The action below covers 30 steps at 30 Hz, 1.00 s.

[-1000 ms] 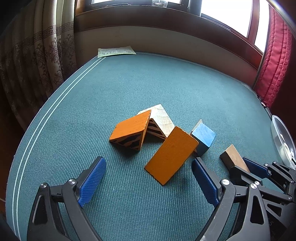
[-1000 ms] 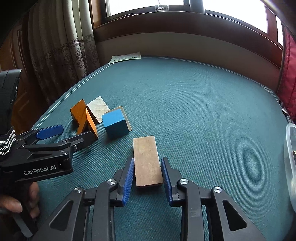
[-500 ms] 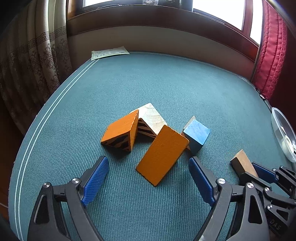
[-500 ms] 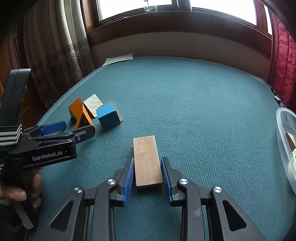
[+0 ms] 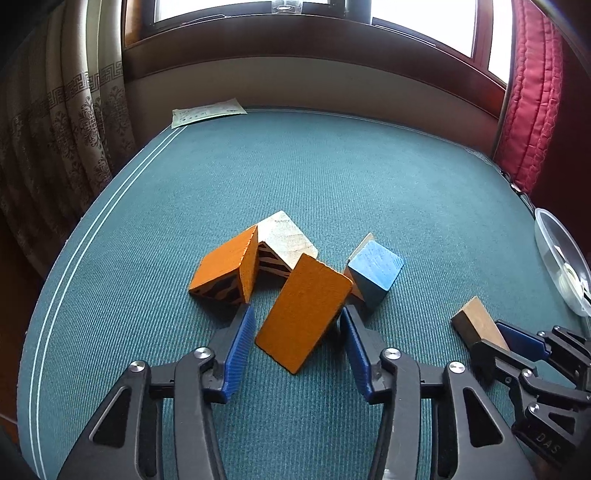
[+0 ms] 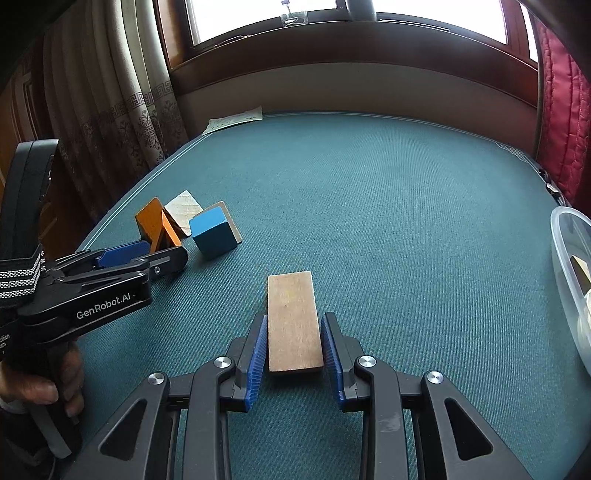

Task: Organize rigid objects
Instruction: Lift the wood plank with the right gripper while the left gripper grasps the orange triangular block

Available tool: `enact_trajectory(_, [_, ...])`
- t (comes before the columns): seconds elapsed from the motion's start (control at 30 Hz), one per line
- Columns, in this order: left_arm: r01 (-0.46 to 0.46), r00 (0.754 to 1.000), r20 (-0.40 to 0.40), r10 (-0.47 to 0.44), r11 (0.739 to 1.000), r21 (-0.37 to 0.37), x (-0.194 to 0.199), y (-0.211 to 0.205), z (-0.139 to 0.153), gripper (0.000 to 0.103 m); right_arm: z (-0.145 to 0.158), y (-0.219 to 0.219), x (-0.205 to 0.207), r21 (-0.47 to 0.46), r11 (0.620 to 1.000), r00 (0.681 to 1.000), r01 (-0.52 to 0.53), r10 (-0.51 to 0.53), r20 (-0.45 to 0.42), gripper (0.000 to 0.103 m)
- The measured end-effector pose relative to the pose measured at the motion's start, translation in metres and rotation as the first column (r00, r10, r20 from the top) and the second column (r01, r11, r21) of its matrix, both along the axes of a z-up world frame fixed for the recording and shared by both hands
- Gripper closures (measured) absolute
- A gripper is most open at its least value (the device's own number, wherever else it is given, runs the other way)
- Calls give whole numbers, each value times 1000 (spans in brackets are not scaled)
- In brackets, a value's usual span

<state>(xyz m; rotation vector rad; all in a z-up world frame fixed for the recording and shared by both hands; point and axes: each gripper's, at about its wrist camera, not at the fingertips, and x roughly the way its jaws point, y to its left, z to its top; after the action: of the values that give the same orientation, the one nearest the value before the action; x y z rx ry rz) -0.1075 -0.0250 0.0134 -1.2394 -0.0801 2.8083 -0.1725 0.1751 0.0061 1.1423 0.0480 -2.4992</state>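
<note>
Hand-held gripper (image 5: 297,328) amid crowded blocks (image 5: 375,271)

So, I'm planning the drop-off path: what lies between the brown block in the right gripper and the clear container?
Nothing: in the right wrist view only bare green cloth separates the brown block from the clear container.

Left wrist view: the green table (image 5: 332,177) is being viewed closely, downward, toward the window (image 5: 258,5). Right wrist view: the same table (image 6: 406,206) is being viewed likewise. Shared: the blue cube (image 5: 376,273) (image 6: 214,232), at centre and at middle left.
</note>
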Motion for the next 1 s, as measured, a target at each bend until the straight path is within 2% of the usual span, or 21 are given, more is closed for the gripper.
enact_trajectory(0.53, [-9,1000,-4,9,1000,3,7,2,-1,57,6,6,2,-37,999,1000,21,-22,-10,74])
enact_trajectory(1.0, [-29,1000,-1,29,1000,-10,11,4,0,57,30,65,4,-110,978,982,176,-183,-55,74])
